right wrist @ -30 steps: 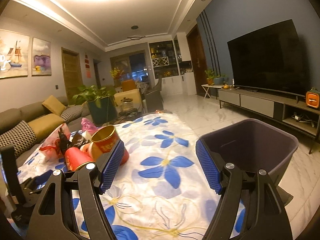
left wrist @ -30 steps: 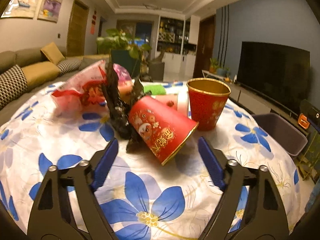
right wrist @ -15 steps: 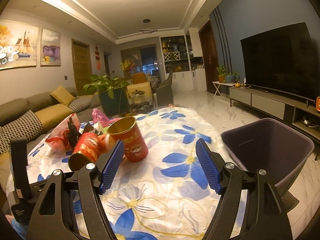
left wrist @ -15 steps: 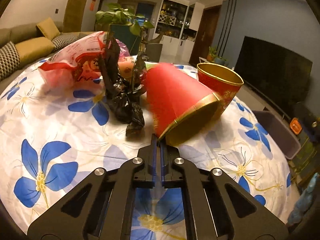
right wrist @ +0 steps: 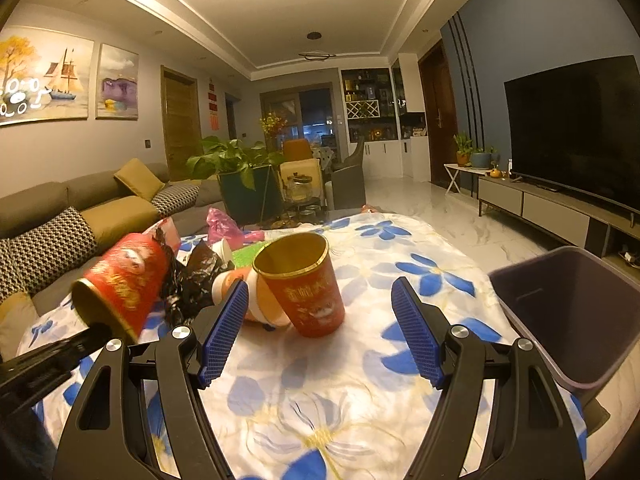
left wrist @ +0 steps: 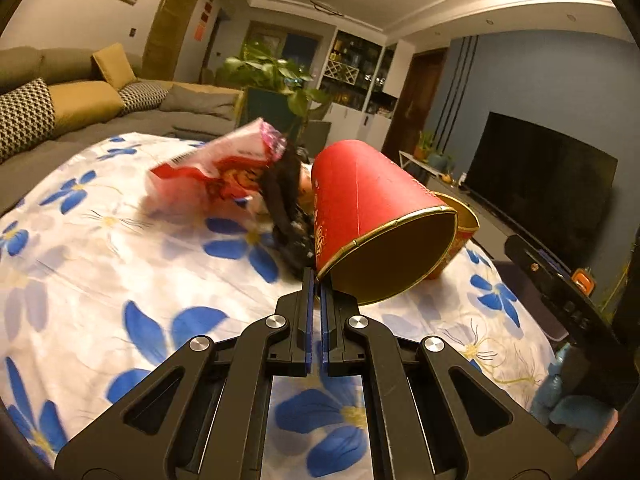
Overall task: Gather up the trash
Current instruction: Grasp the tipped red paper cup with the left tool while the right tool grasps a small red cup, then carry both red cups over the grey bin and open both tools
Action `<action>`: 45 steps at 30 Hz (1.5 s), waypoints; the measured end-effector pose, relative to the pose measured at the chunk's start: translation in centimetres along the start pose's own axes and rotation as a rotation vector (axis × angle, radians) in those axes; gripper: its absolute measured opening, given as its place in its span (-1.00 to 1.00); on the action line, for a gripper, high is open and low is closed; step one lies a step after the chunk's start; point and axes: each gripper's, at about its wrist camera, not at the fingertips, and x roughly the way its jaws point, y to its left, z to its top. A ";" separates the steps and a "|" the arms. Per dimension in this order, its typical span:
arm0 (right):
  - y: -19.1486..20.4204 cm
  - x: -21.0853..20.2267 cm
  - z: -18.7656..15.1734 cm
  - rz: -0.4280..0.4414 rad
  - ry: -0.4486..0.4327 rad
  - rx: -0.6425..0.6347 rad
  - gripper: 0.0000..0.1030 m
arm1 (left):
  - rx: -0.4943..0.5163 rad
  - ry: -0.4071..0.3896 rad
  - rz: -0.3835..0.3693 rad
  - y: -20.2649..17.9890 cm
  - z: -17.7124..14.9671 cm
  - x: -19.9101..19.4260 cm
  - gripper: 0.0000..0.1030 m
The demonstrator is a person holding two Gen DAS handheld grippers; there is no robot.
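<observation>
My left gripper is shut on the gold rim of a red paper cup, which hangs tilted above the flowered tablecloth, mouth toward the camera. The right wrist view shows that same held cup at the left. A second red cup stands upright on the table, just beyond my open right gripper, which holds nothing. Behind the cups lie a black crumpled bag, a red-and-white snack bag and a pink bag.
A grey waste bin stands open beside the table's right edge. A sofa runs along the left, a potted plant sits beyond the table, and a TV on its cabinet is at the right.
My left gripper closed on the lying cup's rim and lifted it off the table. My right gripper swung left toward the upright cup, staying open.
</observation>
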 end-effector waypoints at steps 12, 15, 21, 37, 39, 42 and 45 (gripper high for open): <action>0.6 4.9 0.8 -0.001 0.055 -0.010 0.41 | -0.036 -0.022 0.000 1.8 1.2 -0.6 -0.96; 0.0 5.0 1.5 0.006 0.046 0.014 0.41 | -0.031 -0.028 0.003 1.8 1.4 -0.4 -0.96; -0.3 6.5 2.1 -0.025 0.081 0.010 0.06 | -0.041 -0.021 -0.006 1.8 1.6 0.3 -0.96; -1.2 3.5 0.0 -0.003 0.121 -0.005 -0.87 | -0.021 -0.001 -0.024 0.8 1.3 0.9 -0.96; -1.4 3.0 0.1 -0.008 0.113 -0.004 -0.87 | -0.015 -0.001 -0.024 0.5 1.2 0.9 -0.96; -2.1 1.9 0.3 -0.014 0.095 0.008 -0.87 | -0.005 0.000 -0.026 0.0 1.3 0.9 -0.96; -2.7 0.8 0.6 -0.023 0.076 0.019 -0.87 | 0.009 -0.004 -0.029 -0.7 1.4 0.8 -0.96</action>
